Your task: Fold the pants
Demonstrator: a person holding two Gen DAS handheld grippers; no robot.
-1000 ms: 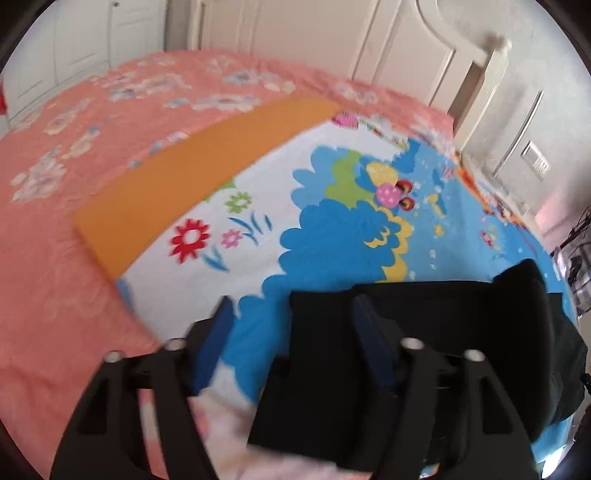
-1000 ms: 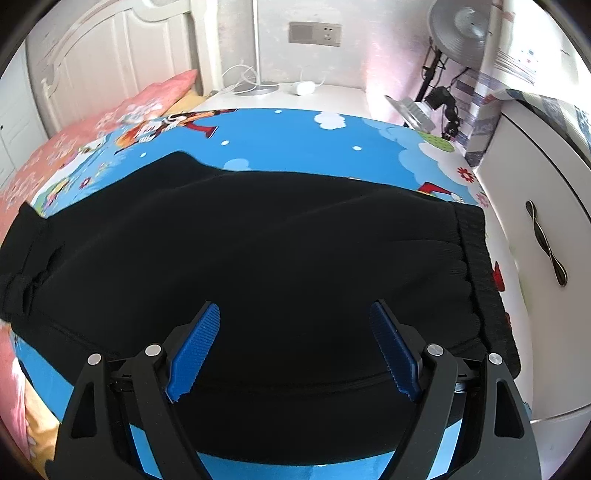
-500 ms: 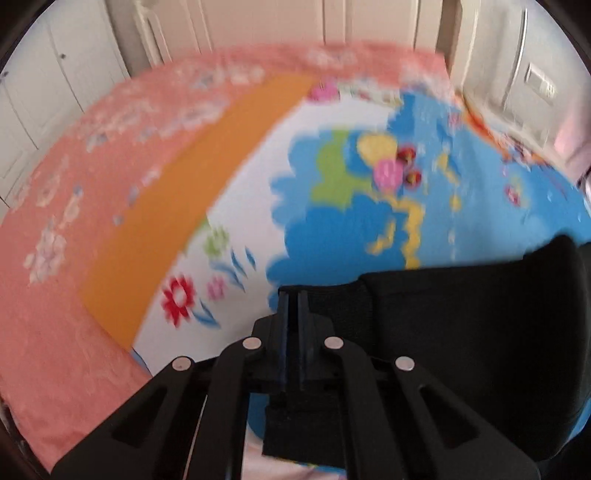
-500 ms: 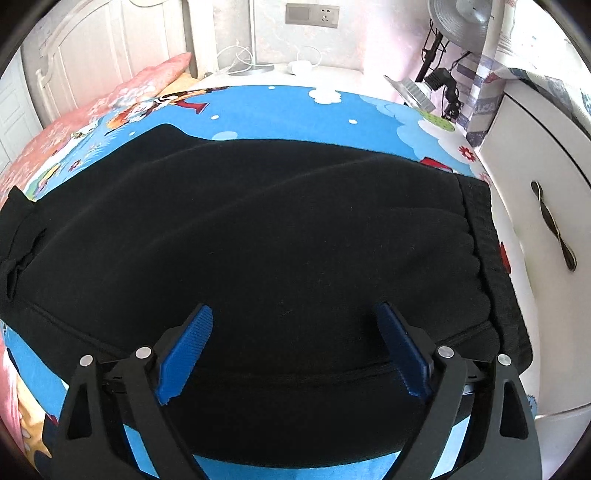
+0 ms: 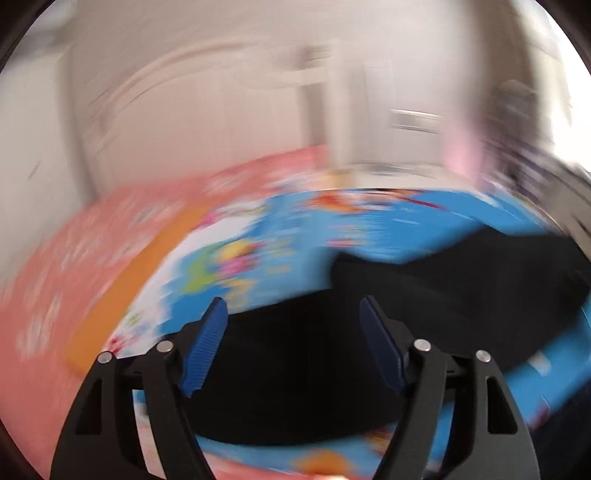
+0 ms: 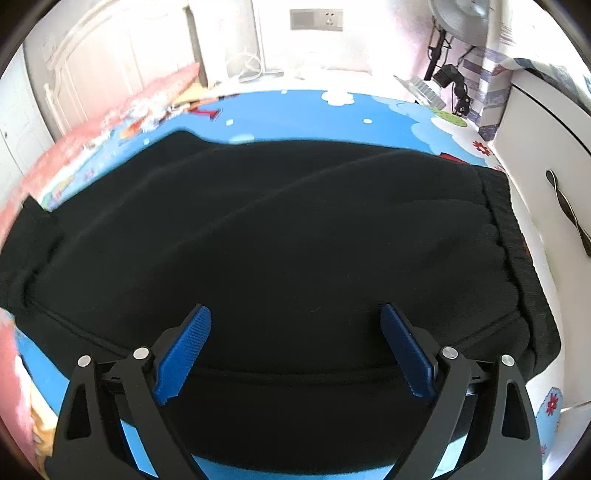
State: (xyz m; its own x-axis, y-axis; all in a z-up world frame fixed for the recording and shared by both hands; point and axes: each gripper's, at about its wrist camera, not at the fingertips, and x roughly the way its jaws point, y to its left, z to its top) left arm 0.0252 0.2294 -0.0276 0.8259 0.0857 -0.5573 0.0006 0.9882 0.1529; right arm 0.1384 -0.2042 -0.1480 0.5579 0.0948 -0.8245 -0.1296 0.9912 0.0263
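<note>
The black pants lie folded on the blue cartoon-print blanket, waistband at the right. My right gripper is open and empty, low over the near edge of the pants. In the blurred left wrist view the pants lie under and ahead of my left gripper, which is open with nothing between its blue pads.
A white cabinet with a metal handle stands at the right of the bed. A pink floral bedspread and an orange blanket border lie to the left. A headboard, wall socket and fan stand beyond.
My left gripper shut on the pants' end, swung right toward the headboard, and has now opened and let go. My right gripper stayed open and edged slightly closer over the pants.
</note>
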